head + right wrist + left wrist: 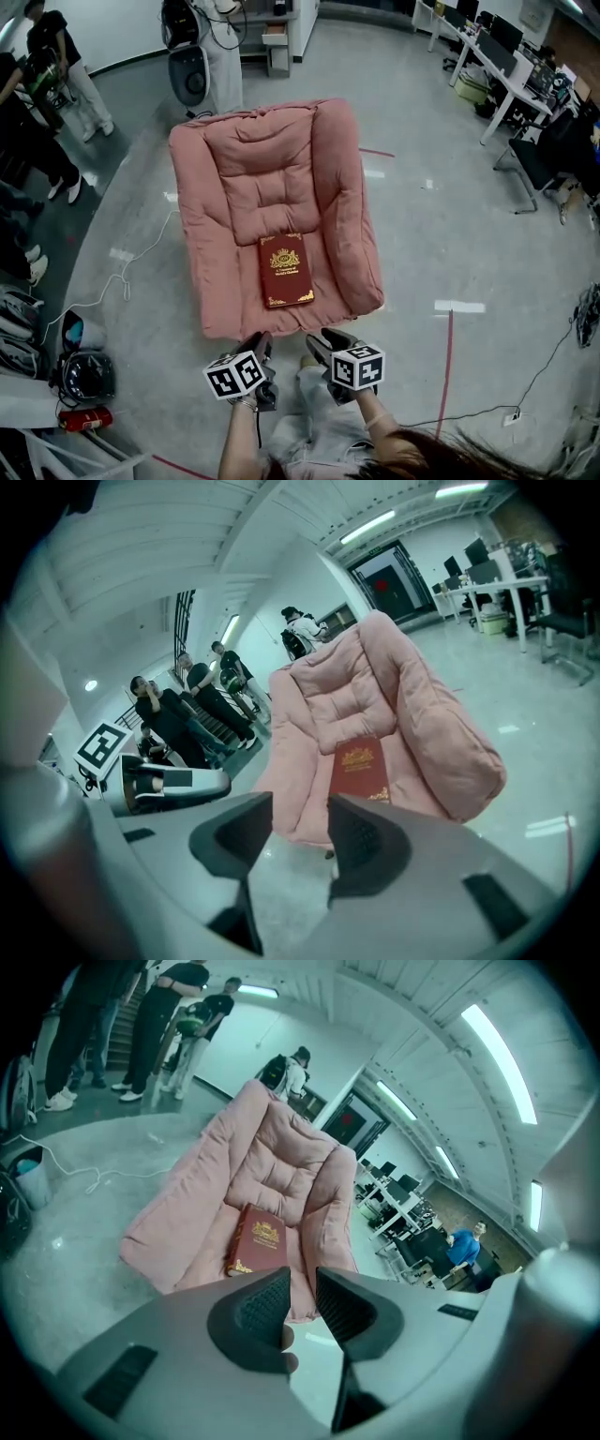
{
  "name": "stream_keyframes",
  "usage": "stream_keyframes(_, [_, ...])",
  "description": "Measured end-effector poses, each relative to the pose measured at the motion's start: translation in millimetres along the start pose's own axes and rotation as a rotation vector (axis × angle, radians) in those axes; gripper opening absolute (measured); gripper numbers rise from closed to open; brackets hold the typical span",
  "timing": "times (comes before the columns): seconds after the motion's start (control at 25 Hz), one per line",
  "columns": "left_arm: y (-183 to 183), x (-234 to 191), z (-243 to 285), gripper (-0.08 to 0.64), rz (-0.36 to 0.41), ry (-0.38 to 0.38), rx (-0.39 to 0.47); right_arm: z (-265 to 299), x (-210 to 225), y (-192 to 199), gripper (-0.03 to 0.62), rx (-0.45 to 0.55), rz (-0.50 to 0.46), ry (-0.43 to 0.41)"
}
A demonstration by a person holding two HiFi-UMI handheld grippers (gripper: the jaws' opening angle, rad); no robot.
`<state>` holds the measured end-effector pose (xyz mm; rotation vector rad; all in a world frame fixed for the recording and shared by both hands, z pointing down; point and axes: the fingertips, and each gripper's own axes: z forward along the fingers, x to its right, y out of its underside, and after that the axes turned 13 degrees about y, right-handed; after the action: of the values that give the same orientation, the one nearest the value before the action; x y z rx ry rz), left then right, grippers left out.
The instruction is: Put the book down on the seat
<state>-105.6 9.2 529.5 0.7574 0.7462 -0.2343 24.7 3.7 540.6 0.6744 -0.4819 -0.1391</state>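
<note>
A dark red book [286,270] with gold ornament lies flat on the seat of a pink cushioned floor chair [216,187]. It also shows in the left gripper view, the book [257,1239], and in the right gripper view, the book [359,770]. Both grippers hang in front of the chair's near edge, apart from the book. My left gripper [262,349] [302,1299] has a narrow gap between its jaws and nothing in it. My right gripper [316,346] [301,829] stands open with a wider gap, holding nothing.
The pink chair [394,696] stands on a grey floor. A white cable [122,277] and bags [84,375] lie at the left. Several people [47,84] stand at the far left. Desks and chairs [511,84] fill the far right. Red tape [448,361] marks the floor.
</note>
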Motion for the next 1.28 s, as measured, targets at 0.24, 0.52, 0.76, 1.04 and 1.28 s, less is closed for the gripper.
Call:
stream_keyframes(0.24, [8, 29, -19, 0.083, 0.063, 0.045, -0.017, -32, -11, -3, 0.167, 0.050, -0.026, 0.027])
stream_keyframes(0.52, [25, 63, -45, 0.037, 0.151, 0.074, -0.023, -75, -21, -5, 0.140, 0.100, -0.028, 0.025])
stream_keyframes(0.76, [39, 79, -69, 0.036, 0.198, 0.100, -0.015, -112, -33, 0, 0.091, 0.155, -0.024, -0.002])
stream_keyframes(1.04, [45, 109, -103, 0.035, 0.235, 0.150, 0.021, -144, -48, 13, 0.055, 0.171, -0.056, 0.009])
stream_keyframes(1.28, [41, 135, -137, 0.020, 0.272, 0.189, 0.079, -168, -67, 20, 0.037, 0.196, -0.088, -0.013])
